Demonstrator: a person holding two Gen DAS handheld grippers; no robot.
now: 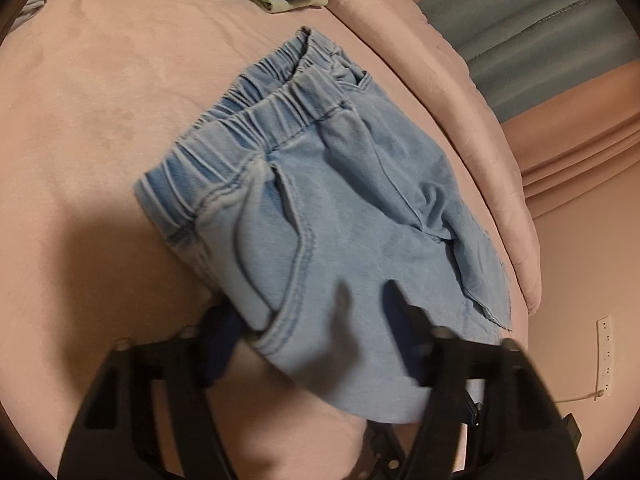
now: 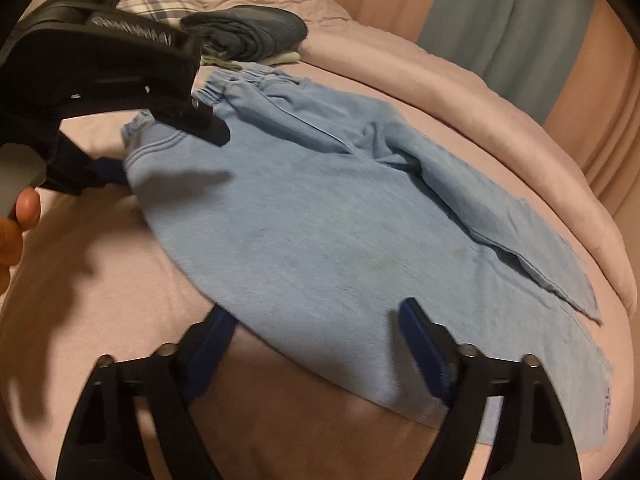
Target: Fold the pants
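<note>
One pants [image 1: 340, 216], two claws [image 1: 308, 320] [image 2: 316, 320]

The pink blanket [image 1: 92, 92] on the bed is bare on the left of the blue pants [image 1: 320, 208], so a gripper can pass there. At the far end a pile of folded clothes [image 2: 248, 36] sits just past the waistband and blocks that way. On the right the puffy blanket edge [image 1: 472, 128] rises beside the pants, and in the right wrist view the left gripper [image 2: 168, 148] sits over the pants' near-left corner.
</note>
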